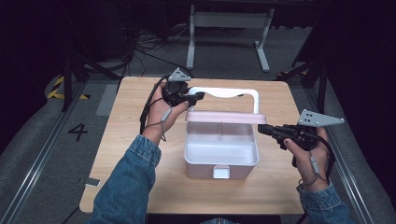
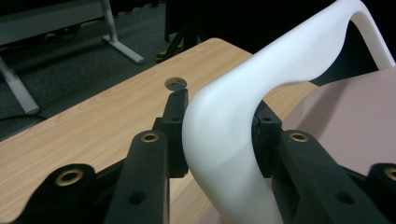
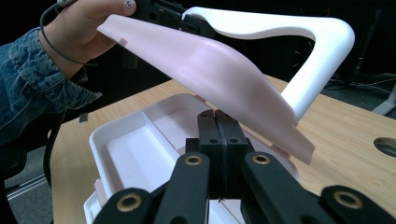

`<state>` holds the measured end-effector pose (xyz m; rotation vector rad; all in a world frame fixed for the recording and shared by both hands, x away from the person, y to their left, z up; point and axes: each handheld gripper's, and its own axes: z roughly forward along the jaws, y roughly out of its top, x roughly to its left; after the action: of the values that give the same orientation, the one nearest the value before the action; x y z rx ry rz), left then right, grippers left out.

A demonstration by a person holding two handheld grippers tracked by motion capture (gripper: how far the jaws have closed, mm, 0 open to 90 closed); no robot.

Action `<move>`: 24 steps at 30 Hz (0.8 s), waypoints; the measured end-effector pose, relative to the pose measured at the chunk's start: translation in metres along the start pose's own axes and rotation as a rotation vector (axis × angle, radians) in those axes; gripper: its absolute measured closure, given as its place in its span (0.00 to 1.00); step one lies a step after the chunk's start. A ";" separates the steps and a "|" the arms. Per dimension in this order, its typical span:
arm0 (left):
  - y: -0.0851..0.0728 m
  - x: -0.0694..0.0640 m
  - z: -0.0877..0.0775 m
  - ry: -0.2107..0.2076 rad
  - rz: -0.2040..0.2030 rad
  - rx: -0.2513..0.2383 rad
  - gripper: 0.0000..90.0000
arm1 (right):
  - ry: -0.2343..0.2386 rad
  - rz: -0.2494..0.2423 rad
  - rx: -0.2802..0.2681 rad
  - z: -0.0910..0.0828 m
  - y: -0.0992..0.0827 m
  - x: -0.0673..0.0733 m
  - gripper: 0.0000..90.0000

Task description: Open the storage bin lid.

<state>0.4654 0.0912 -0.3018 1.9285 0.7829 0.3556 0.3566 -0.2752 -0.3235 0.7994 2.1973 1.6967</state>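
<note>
1. A pale pink storage box (image 1: 220, 161) sits in the middle of the wooden worktop (image 1: 130, 154), its white latch on the front wall facing the person.
2. Its pink lid (image 1: 226, 117) is raised and tilted up off the box, hinged along the far side; the right gripper view shows the lid (image 3: 210, 70) slanting above the open box (image 3: 135, 144).
3. A white handle (image 1: 229, 93) arches from the lid's top.
4. The left tool (image 1: 194, 97) is clamped on the handle near its left corner; in the left gripper view the handle (image 2: 243, 116) runs between the two black jaws, which press it from both sides.
5. The left hand (image 1: 166, 112) holds that tool above the box's far left corner.
6. The right tool (image 1: 262, 129) is just beside the box's right rim, under the lid's right edge; its jaws are pressed together with nothing between them, as the right gripper view (image 3: 217, 135) shows.
7. Inside, the box has a divider wall (image 3: 161, 140) splitting it into compartments; the parts in view hold nothing.
8. A round hole (image 2: 176, 83) lies in the worktop beyond the left tool.
</note>
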 end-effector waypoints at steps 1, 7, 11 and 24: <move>-0.001 0.001 -0.002 -0.009 -0.011 -0.003 0.71 | -0.005 -0.003 -0.001 0.001 0.000 0.000 1.00; -0.001 0.000 -0.010 -0.025 -0.021 -0.018 0.67 | -0.008 -0.003 -0.005 0.001 0.000 0.000 1.00; 0.001 -0.003 -0.019 -0.006 -0.002 -0.028 0.59 | -0.014 -0.007 -0.004 0.001 0.000 0.000 1.00; 0.001 -0.013 -0.070 0.022 0.052 -0.096 0.50 | -0.019 -0.008 -0.003 0.001 0.002 0.000 1.00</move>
<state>0.4176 0.1307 -0.2673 1.8596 0.7185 0.4390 0.3578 -0.2742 -0.3224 0.8016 2.1817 1.6814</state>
